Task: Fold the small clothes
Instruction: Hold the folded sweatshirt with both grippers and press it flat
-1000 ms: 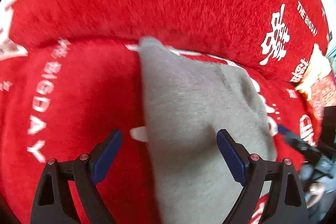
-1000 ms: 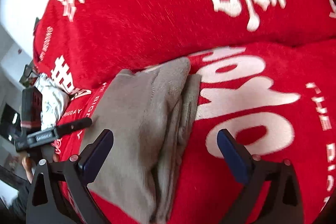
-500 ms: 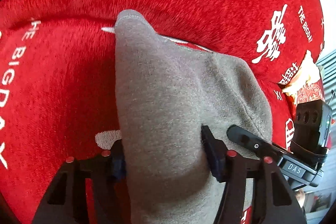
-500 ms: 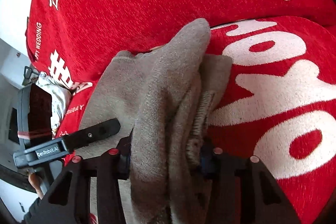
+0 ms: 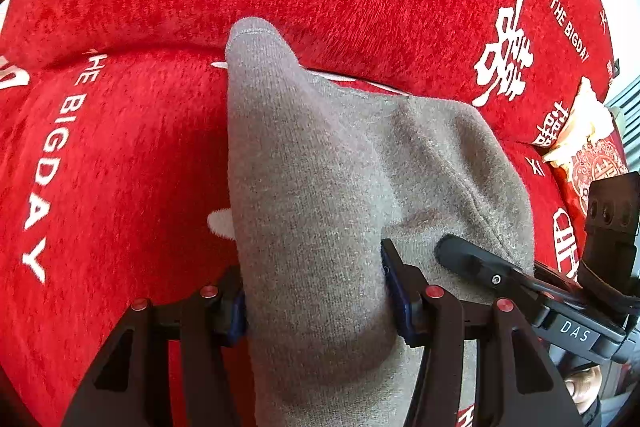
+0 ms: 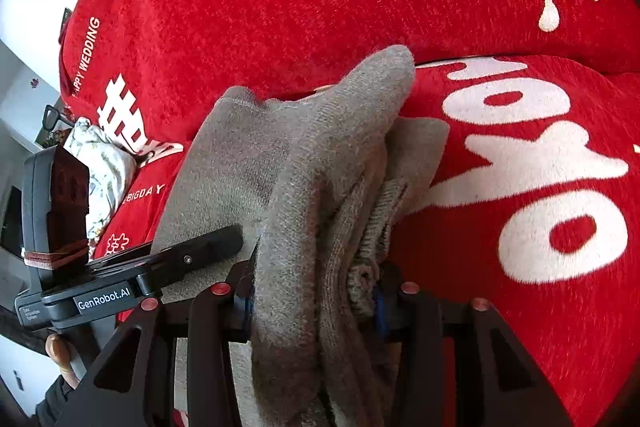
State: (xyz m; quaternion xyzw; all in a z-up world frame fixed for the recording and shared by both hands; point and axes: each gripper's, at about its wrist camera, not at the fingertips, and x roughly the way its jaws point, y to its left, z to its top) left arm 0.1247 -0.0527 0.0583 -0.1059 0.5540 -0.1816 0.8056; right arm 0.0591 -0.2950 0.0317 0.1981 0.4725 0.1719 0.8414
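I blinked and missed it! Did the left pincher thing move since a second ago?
Yes. The left gripper went forward and shut on the grey garment, whose far tip now stands up against the red sofa cover's back cushion.

both the left gripper [image 5: 316, 301] and right gripper [image 6: 314, 301] are clamped on grey cloth [image 5: 320, 187], side by side.

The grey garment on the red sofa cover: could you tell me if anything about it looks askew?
Yes. In the right gripper, the grey garment is bunched into uneven layers, its knit edges sticking out rather than aligned. The left gripper pinches a smoother fold.
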